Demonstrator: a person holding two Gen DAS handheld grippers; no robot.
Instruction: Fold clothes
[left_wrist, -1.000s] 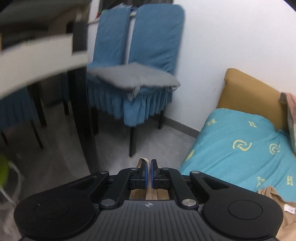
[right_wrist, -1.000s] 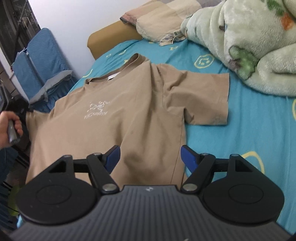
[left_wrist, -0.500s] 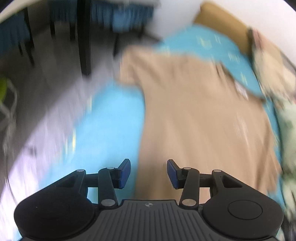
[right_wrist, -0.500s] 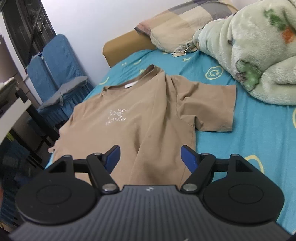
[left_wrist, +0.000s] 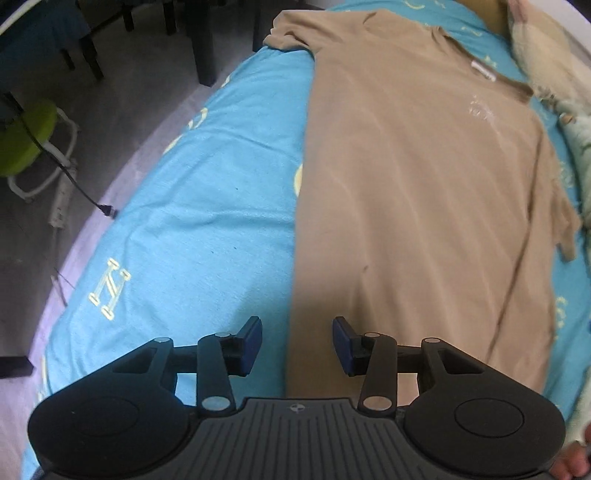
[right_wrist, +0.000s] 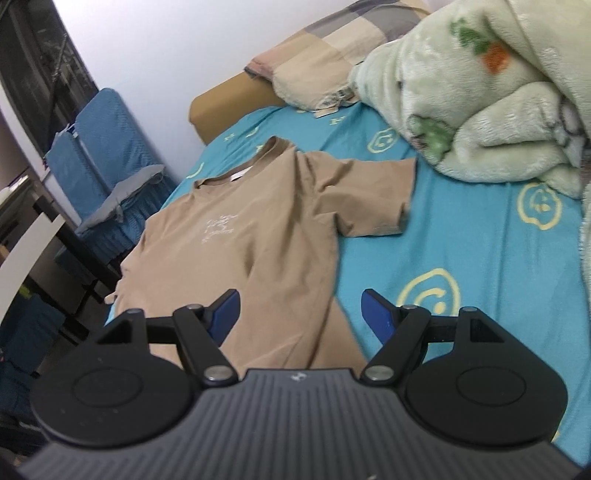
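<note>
While the tan T-shirt (left_wrist: 417, 192) lies spread flat, front up, on the turquoise bedsheet (left_wrist: 207, 192), we have both tools above it and neither touching it. From the left gripper (left_wrist: 297, 341), the shirt's long side edge runs straight ahead from between the fingers, so the left blue pad (left_wrist: 251, 339) is over bare sheet and the right pad over fabric. Jaws there have just been opening and now stand partly apart, nothing between them. Ahead and to the right of this tool we see the collar with its white label (left_wrist: 482, 72) and the pale chest print (left_wrist: 480, 109); far ahead-left, one sleeve (left_wrist: 290, 31) is bunched at the mattress edge. The other sleeve lies off to the right.

From the right gripper (right_wrist: 299, 314), the shirt (right_wrist: 258, 236) stretches ahead and slightly left, its hem closest to the tool and partly hidden under the tool body. Jaws here stand wide, nothing between them; the left pad is over fabric, the right pad over sheet. The near sleeve (right_wrist: 373, 195) lies flat ahead-right.

Further out: a pale green fleece blanket (right_wrist: 491, 96) heaped to the right of the right tool, a checked pillow (right_wrist: 325, 55) beyond the collar, blue-covered chairs (right_wrist: 107, 155) with a grey cushion (right_wrist: 122, 195) off to the left. To the left of the left tool, beside the bed, a grey floor (left_wrist: 122, 103), a green stool (left_wrist: 26, 136) and a power strip (left_wrist: 61, 203). Fingers of a hand (left_wrist: 572, 461) show at the lower right corner of the left view.
</note>
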